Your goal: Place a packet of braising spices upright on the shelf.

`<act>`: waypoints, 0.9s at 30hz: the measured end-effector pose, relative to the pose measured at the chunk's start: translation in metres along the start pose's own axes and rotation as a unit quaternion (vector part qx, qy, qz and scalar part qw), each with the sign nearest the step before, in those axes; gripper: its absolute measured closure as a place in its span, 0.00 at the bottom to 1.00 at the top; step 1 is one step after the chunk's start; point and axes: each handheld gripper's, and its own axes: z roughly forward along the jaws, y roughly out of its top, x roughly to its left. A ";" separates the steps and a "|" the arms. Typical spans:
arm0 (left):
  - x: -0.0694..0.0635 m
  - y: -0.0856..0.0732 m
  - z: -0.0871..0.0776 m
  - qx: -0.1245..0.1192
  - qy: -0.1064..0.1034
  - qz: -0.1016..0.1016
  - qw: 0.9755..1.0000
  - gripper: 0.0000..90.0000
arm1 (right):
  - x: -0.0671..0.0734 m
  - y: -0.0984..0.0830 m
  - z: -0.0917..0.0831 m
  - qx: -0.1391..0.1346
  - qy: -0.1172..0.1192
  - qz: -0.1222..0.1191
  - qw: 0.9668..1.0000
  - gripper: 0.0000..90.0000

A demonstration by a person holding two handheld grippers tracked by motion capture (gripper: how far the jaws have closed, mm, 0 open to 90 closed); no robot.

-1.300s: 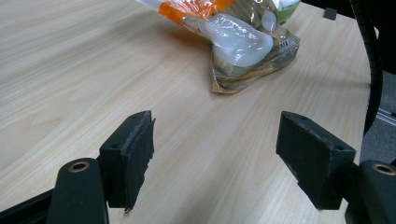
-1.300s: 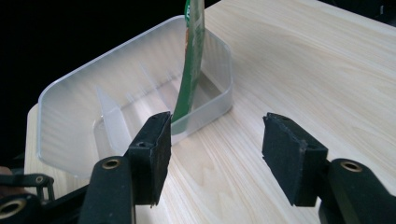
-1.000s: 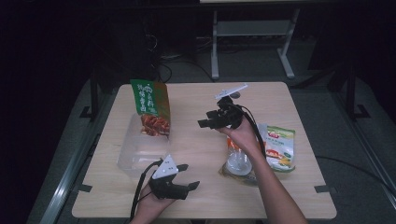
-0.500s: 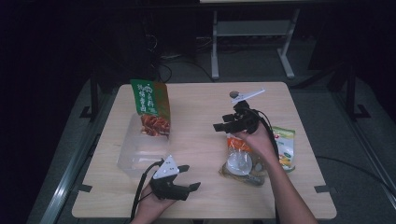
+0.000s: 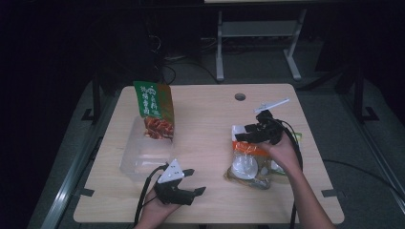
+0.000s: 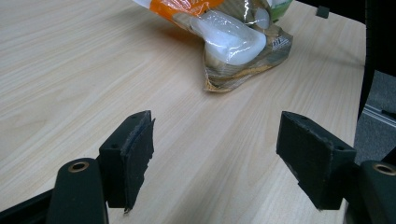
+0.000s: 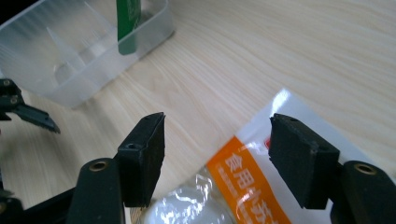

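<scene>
On the right half of the wooden table lies the orange-and-white snack bag, flat on its back, with a clear window showing pale round pieces inside. Its white and orange top end points toward the far side of the table, and its brownish bottom end points toward the person. Just beside it on the right, a green-and-white bag peeks out from under the person's right hand.

Directly above the top end of the snack bag hovers the right gripper, jaws pointing toward the table's left. In the right gripper view its jaws are spread wide, the orange band and white corner of the bag lying below and between them, and neither pad presses on the bag. The jaws have just been opening a little, with nothing clamped between them.

Near the front edge of the table, left of the bag and well apart from it, the left gripper rests low, its jaws spread and empty. The left gripper view looks across bare wood to the bag's bottom end.

Farther left stands a clear plastic container, and a green-and-red pouch stands upright in its far end.
</scene>
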 end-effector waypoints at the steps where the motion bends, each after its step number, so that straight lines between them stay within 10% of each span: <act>1: 0.000 0.000 0.000 0.000 0.000 0.000 1.000 0.30 | 0.000 0.000 0.000 0.000 0.000 0.000 1.000 0.40; 27: -0.002 0.000 0.002 -0.002 -0.001 0.003 1.000 0.30 | -0.008 -0.065 -0.054 -0.008 -0.032 0.022 0.999 0.40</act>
